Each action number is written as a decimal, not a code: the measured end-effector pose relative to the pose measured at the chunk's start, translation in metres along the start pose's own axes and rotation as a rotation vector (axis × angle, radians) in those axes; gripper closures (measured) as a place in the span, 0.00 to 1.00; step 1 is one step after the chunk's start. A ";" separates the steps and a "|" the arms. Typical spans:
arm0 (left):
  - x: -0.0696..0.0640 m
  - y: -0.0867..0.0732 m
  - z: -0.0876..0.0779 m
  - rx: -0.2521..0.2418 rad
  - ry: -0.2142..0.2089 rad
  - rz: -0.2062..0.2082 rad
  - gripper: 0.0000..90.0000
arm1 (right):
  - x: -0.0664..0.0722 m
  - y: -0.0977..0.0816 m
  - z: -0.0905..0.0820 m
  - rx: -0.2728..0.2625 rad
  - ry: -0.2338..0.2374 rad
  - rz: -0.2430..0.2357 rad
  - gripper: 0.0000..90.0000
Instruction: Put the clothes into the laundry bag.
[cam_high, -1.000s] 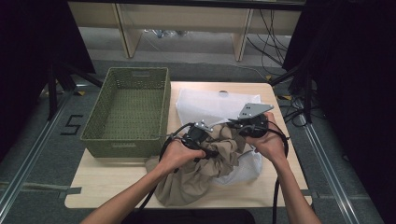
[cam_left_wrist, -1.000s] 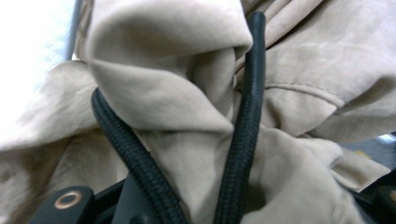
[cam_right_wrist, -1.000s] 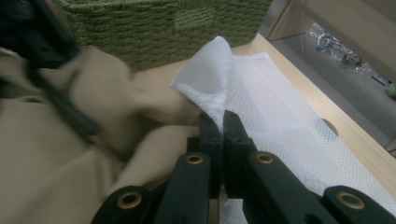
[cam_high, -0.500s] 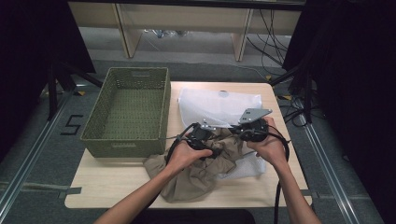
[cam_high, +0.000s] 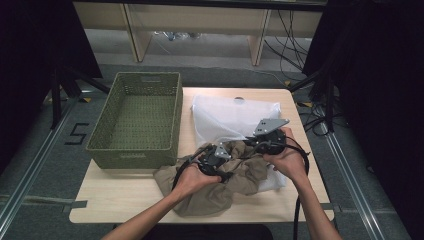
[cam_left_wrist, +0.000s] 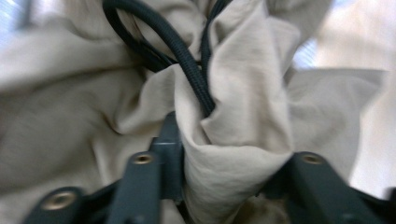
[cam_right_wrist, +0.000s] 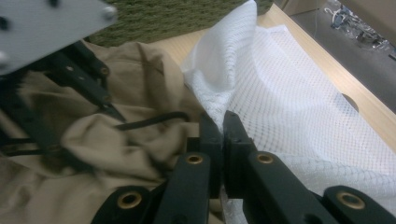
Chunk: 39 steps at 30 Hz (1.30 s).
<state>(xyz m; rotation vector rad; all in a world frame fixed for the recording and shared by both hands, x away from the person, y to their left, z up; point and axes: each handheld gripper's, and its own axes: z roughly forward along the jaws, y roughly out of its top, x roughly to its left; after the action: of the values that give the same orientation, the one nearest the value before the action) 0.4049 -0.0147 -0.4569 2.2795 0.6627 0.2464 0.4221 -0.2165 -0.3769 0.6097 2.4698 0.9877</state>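
A crumpled beige garment (cam_high: 220, 187) lies on the table's near side, partly over a white mesh bag (cam_high: 230, 115). My left gripper (cam_high: 223, 156) is pushed down into the garment. Its jaws have just been closing, and in the left gripper view (cam_left_wrist: 224, 163) they pinch a thick fold of the beige cloth (cam_left_wrist: 243, 116). A black cable (cam_left_wrist: 182, 56) loops over that cloth. My right gripper (cam_high: 252, 143) is to the right, its jaws shut (cam_right_wrist: 223, 123) on the mesh bag's edge (cam_right_wrist: 289, 93), where the bag meets the garment (cam_right_wrist: 116, 149).
A green woven basket (cam_high: 132, 155) stands at the table's left, with nothing in it that I can see. The wooden table (cam_high: 115, 200) shows bare wood at its near left. Shelving and cables sit on the floor beyond the far edge.
My left hand has sunk a little toward the near side, into the garment, and the cloth has bunched around it. The right hand has kept still.
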 end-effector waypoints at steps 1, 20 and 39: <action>0.000 0.004 -0.002 -0.028 0.026 -0.011 0.72 | 0.001 0.001 -0.002 -0.002 0.001 -0.005 1.00; 0.011 -0.007 -0.045 -0.095 0.050 -0.118 0.24 | 0.006 -0.012 -0.008 0.019 0.011 0.021 1.00; 0.024 -0.045 -0.007 -0.001 0.067 0.033 0.91 | 0.013 -0.011 0.005 0.033 0.028 -0.008 1.00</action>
<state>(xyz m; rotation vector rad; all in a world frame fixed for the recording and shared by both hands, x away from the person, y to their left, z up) 0.4054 0.0288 -0.4839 2.2909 0.6599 0.3405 0.4113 -0.2147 -0.3906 0.6002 2.5157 0.9610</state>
